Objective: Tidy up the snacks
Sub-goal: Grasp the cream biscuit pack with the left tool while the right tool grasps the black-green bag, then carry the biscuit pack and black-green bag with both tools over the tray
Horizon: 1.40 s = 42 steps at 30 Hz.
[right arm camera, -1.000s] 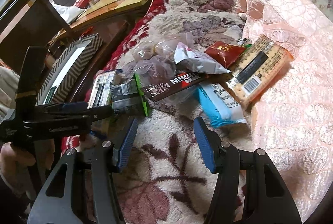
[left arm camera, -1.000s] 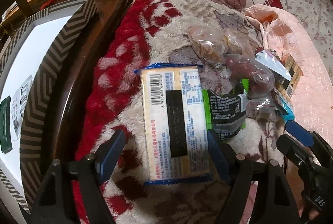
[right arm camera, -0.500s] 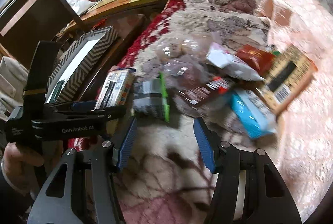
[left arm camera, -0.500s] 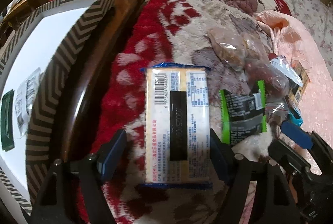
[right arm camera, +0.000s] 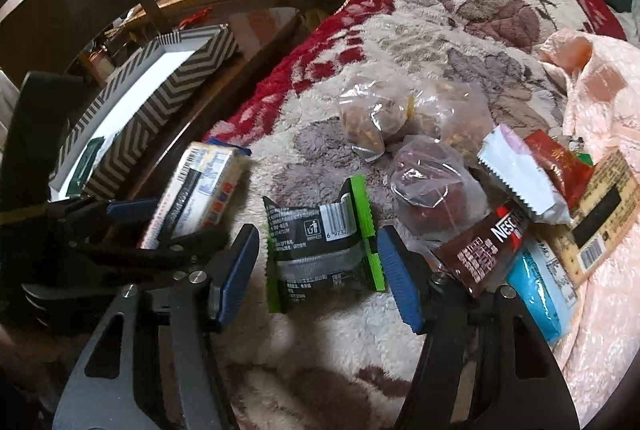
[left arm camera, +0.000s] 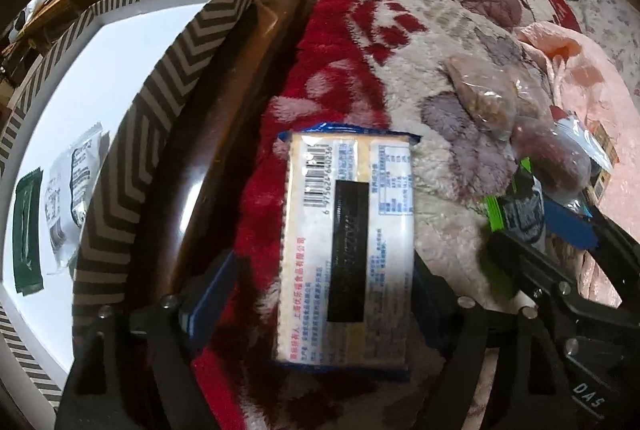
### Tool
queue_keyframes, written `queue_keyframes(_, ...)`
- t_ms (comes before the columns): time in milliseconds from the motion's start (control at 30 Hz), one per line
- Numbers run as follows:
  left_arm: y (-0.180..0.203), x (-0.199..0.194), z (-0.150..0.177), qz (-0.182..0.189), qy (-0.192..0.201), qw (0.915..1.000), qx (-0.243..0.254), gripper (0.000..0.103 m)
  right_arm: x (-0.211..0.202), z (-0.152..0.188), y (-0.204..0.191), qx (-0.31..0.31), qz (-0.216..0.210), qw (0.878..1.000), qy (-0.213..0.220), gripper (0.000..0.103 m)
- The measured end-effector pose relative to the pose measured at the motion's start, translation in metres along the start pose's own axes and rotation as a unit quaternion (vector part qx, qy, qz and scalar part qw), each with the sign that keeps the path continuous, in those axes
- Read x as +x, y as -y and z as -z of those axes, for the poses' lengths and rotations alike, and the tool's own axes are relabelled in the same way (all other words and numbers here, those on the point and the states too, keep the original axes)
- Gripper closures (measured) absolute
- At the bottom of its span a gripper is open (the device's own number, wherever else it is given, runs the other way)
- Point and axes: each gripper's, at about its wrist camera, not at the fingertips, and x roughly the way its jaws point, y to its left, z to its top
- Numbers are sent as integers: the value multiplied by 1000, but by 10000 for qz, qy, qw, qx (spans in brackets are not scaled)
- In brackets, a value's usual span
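My left gripper [left arm camera: 320, 294] is shut on a pale biscuit pack with blue ends [left arm camera: 348, 242] and holds it above the red-and-cream blanket; the pack also shows in the right wrist view [right arm camera: 200, 198]. My right gripper [right arm camera: 318, 266] is open with a black snack pack with green ends [right arm camera: 320, 234] lying between its fingers on the blanket. A chevron-patterned box [left arm camera: 132, 134] with a white inside sits to the left and holds a dark green sachet [left arm camera: 26, 230] and a white packet [left arm camera: 68, 190].
More snacks lie right of the black pack: clear bags of nuts [right arm camera: 380, 114], a bag of red fruit [right arm camera: 436, 186], a Nescafe sachet [right arm camera: 488, 242], a blue pack [right arm camera: 540, 290], a silver packet [right arm camera: 520, 174]. A dark wooden bench edge [left arm camera: 208, 150] separates box and blanket.
My left gripper has lifted the biscuit pack and carried it left toward the box. My right gripper has moved forward so that its fingers straddle the black and green pack.
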Motion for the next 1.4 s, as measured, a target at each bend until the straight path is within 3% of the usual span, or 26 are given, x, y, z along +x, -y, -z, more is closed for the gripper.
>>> queue_keyframes(100, -1, 2, 0, 58, -9, 10000, -39, 18, 0, 4, -3, -329, 151, 9993, 2, 56)
queue_keyframes(233, 2, -2, 3, 229, 98, 9997, 17, 45, -5, 8, 4, -247, 63, 9997, 16, 67)
queue_keyframes(267, 4, -4, 2, 202, 142, 9997, 80, 46, -6, 9, 4, -251, 56, 9997, 8, 67)
queue_keyframes(500, 0, -16, 10, 307, 262, 9992, 26, 46, -22, 16, 2, -236, -37, 9996, 117, 67)
queue_keyframes(1000, 4, -57, 10, 31, 842, 9962, 223, 46, -45, 12, -15, -351, -62, 9989, 312, 67)
queue_keyframes(1400, -12, -84, 11, -8, 1162, 9932, 95, 46, -56, 3, -41, -612, -95, 9973, 396, 67)
